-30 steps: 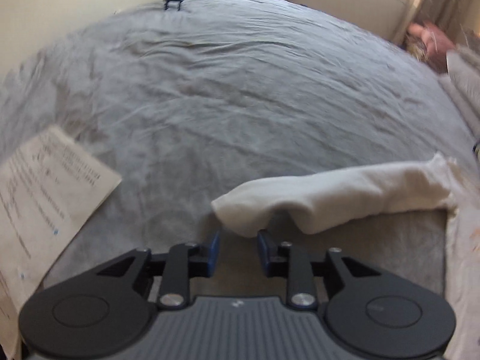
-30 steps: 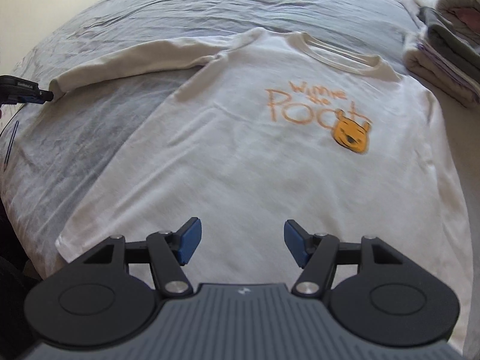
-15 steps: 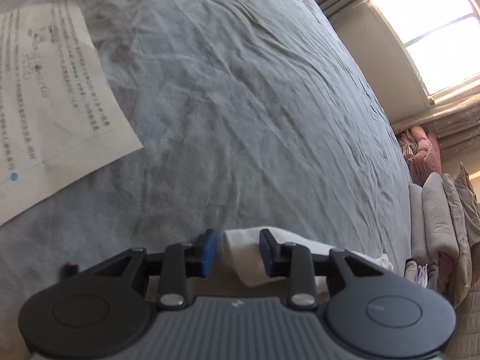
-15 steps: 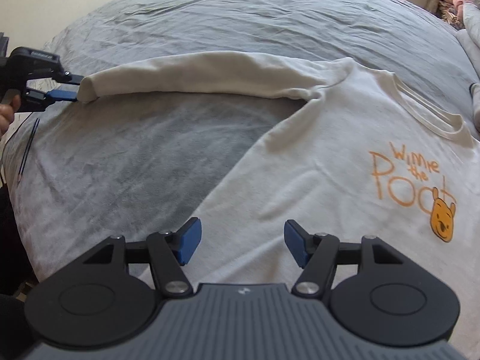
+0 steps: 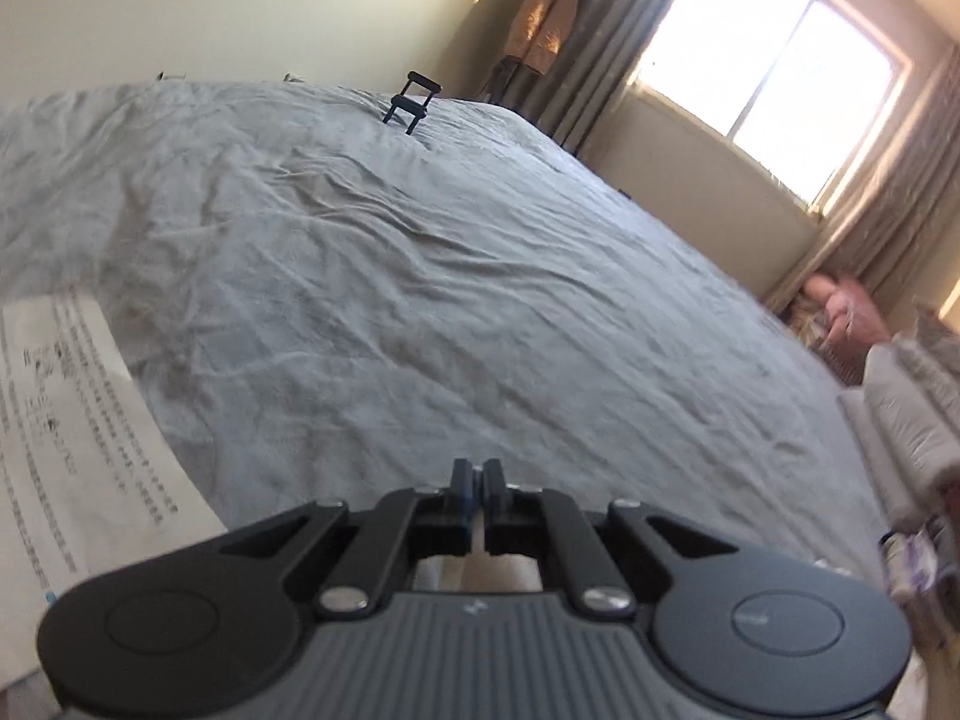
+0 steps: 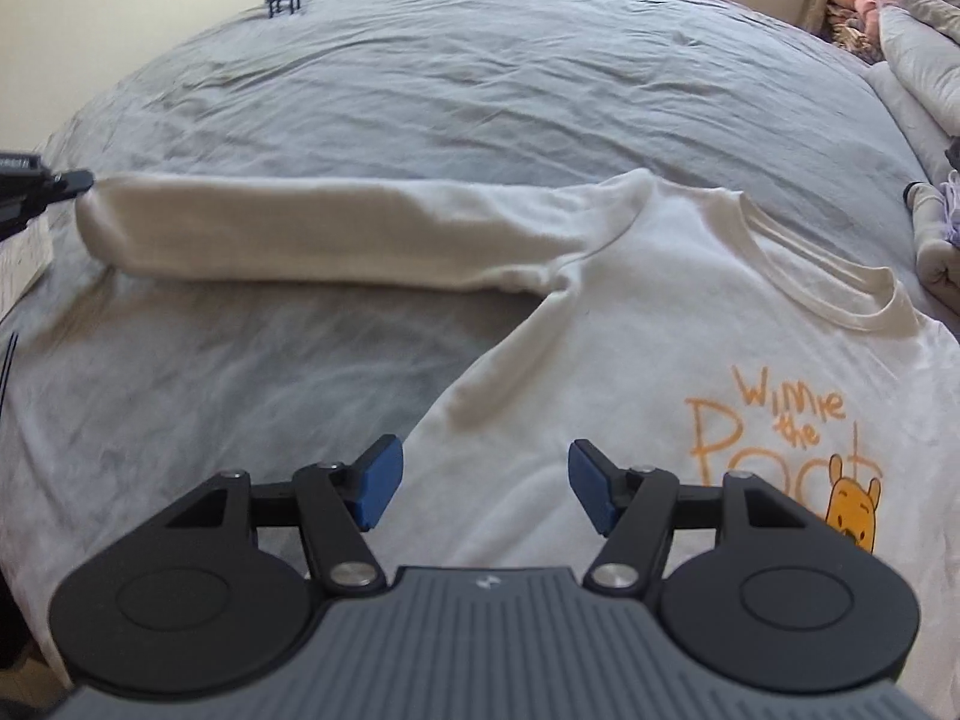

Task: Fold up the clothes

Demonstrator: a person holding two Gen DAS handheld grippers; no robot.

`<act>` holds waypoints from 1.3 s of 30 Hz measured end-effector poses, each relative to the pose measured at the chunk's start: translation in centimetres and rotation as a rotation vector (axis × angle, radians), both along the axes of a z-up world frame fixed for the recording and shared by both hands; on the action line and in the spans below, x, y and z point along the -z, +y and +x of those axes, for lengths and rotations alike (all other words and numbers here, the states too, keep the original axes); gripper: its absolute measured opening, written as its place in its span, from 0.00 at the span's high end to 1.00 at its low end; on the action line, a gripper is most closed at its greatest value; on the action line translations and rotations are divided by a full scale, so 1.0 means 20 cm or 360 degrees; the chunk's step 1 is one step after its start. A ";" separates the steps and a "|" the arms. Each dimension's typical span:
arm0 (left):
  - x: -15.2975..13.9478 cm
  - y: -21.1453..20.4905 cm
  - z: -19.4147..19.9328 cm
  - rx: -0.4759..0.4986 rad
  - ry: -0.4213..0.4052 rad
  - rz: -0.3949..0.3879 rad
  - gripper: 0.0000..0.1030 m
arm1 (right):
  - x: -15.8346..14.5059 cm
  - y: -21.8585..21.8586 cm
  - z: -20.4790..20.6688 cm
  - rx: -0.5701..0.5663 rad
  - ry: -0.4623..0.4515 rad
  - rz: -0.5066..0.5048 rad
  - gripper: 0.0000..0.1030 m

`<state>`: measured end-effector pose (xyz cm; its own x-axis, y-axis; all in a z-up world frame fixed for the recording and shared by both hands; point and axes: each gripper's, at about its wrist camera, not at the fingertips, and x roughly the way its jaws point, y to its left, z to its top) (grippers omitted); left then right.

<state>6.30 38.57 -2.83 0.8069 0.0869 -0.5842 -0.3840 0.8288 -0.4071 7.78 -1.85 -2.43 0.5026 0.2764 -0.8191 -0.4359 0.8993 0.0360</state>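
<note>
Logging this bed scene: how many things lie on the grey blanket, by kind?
Cream long-sleeved Winnie the Pooh shirt: 1
White printed paper sheet: 1
Small black stand: 1
Handheld grippers: 2 (left, right)
Total: 5

We count one cream long-sleeved shirt spread on one grey bed, and two pairs of tongs, the left and the right. We also find one printed sheet of paper and one small black stand. At the bed's side we see one pile of folded clothes, its pieces too blurred to count.
</note>
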 end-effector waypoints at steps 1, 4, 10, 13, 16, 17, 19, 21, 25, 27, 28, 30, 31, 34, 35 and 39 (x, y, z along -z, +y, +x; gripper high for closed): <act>0.01 0.00 0.01 0.0000 0.0018 0.0017 0.97 | 0.00 0.00 0.02 0.0011 -0.0012 0.0009 0.37; 0.04 0.03 0.02 -0.0032 0.0072 0.0019 0.95 | 0.00 0.02 0.05 0.0003 -0.0052 0.0028 0.37; 0.04 0.04 -0.09 -0.0038 0.0158 -0.0074 0.73 | 0.02 0.13 0.06 -0.0145 -0.0097 0.0055 0.38; 0.08 0.03 -0.16 -0.0014 0.0200 -0.0215 0.73 | 0.04 0.18 0.06 -0.0235 -0.0154 0.0047 0.41; 0.16 0.03 -0.21 0.0004 0.0193 -0.0451 0.71 | 0.07 0.20 0.08 -0.0316 -0.0210 0.0064 0.46; 0.19 0.03 -0.22 0.0010 0.0191 -0.0530 0.71 | 0.08 0.21 0.09 -0.0334 -0.0222 0.0059 0.46; 0.24 0.02 -0.23 -0.0015 0.0181 -0.0626 0.71 | 0.09 0.23 0.10 -0.0373 -0.0247 0.0043 0.48; 0.27 0.01 -0.23 -0.0071 0.0144 -0.0661 0.71 | 0.09 0.27 0.08 -0.0446 -0.0288 0.0032 0.48; 0.32 -0.03 -0.22 -0.0193 0.0040 -0.0700 0.71 | 0.09 0.37 0.05 -0.0591 -0.0371 -0.0011 0.48; 0.34 -0.04 -0.22 -0.0254 -0.0012 -0.0719 0.72 | 0.11 0.42 0.05 -0.0648 -0.0410 -0.0069 0.48; 0.36 -0.05 -0.22 -0.0285 -0.0038 -0.0729 0.73 | 0.12 0.45 0.05 -0.0672 -0.0429 -0.0098 0.49; 0.36 -0.07 -0.20 -0.0325 -0.0069 -0.0716 0.76 | 0.16 0.50 0.07 -0.0721 -0.0463 -0.0143 0.54; 0.34 -0.07 -0.21 -0.0314 -0.0061 -0.0691 0.79 | 0.17 0.52 0.08 -0.0727 -0.0477 -0.0156 0.61; 0.28 -0.09 -0.22 -0.0284 -0.0037 -0.0617 0.93 | 0.21 0.57 0.13 -0.0724 -0.0521 -0.0184 0.77; 0.26 -0.09 -0.23 -0.0274 -0.0029 -0.0592 0.93 | 0.21 0.58 0.13 -0.0736 -0.0536 -0.0190 0.82; 0.19 -0.11 -0.25 -0.0233 0.0003 -0.0493 0.93 | 0.17 0.58 0.12 -0.0797 -0.0577 -0.0221 0.96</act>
<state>1.28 36.27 -6.62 0.7981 0.0201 -0.6022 -0.4906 0.6019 -0.6301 10.10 9.76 -5.90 0.5920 0.4534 -0.6663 -0.7677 0.5690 -0.2949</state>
